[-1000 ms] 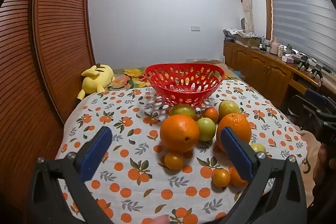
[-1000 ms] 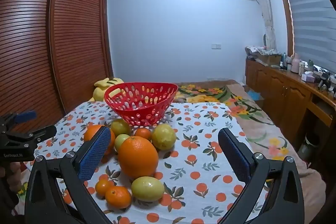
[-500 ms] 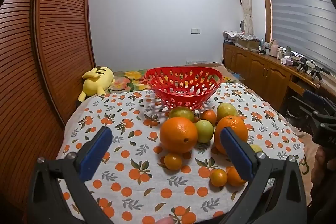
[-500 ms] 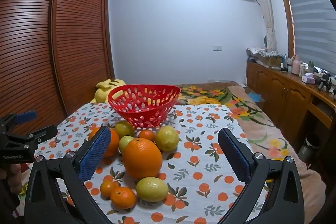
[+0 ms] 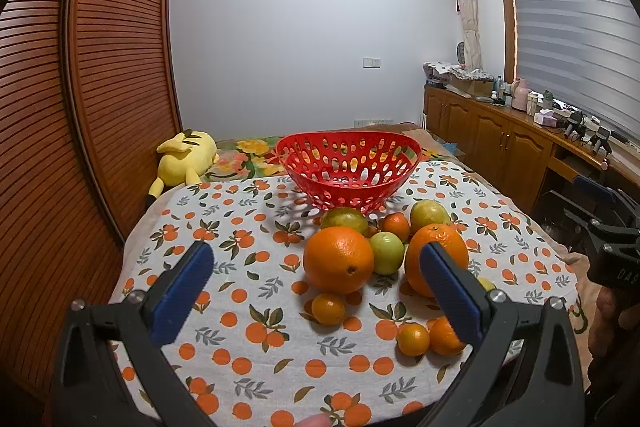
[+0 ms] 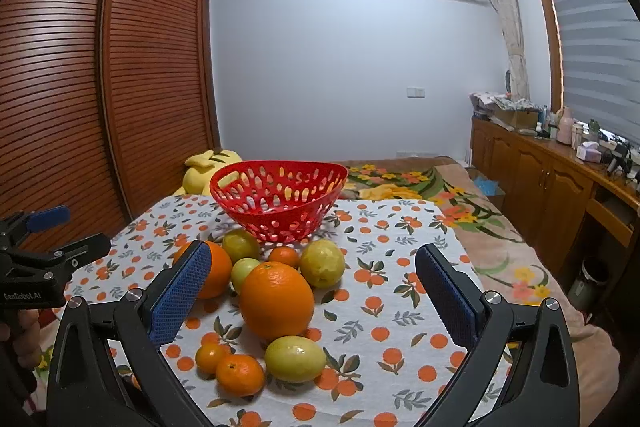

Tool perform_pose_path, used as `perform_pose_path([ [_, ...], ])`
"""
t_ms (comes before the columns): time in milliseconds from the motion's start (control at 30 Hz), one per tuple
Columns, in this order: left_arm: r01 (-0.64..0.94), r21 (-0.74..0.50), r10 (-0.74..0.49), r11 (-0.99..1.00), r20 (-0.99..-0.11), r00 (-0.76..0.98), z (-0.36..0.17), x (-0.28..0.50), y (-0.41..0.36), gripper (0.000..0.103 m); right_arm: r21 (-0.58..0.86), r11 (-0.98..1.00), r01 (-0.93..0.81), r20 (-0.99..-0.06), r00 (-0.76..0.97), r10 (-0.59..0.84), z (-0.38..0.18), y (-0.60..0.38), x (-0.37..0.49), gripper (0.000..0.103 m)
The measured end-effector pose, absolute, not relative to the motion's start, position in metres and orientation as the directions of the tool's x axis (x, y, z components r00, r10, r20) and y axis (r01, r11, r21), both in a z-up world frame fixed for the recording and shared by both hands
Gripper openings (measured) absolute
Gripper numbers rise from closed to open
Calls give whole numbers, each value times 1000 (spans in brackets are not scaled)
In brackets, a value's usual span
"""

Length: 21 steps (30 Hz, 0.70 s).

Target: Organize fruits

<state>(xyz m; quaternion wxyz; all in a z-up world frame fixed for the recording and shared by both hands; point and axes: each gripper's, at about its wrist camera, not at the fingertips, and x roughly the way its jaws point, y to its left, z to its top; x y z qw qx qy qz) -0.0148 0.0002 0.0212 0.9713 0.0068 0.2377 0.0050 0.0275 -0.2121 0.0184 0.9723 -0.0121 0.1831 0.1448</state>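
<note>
Compared with the earlier frames, both views are raised slightly and drawn back: the red basket [image 5: 349, 171] and the fruit cluster are seen lower and smaller, while no fruit is displaced. The left gripper [image 5: 316, 287] is held released, jaws spread wide and empty, above the near edge of the surface [image 5: 224, 327]. The right gripper [image 6: 314, 291] is likewise held released and empty. The basket is positioned at the far side of the surface and no fruit is seen inside it. The fruit is grouped just in front of it: a large orange [image 5: 338, 259] touching a green fruit [image 5: 386, 253], a second large orange [image 6: 277, 301], a yellow-green fruit [image 6: 295, 358] and small mandarins [image 6: 240, 375] near the front edge. Open cloth is available left of the cluster in the left wrist view and right of it in the right wrist view.
</note>
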Motion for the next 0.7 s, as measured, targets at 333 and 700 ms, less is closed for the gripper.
perform_pose_path([
  [333, -7, 16, 14, 1000, -459, 889, 23, -16, 0, 103, 31, 957, -288, -361, 890, 280, 18, -210, 27, 103],
  [700, -4, 14, 10, 1000, -450, 893, 35, -18, -2, 103, 34, 956, -290, -359, 890, 283, 18, -210, 27, 103],
])
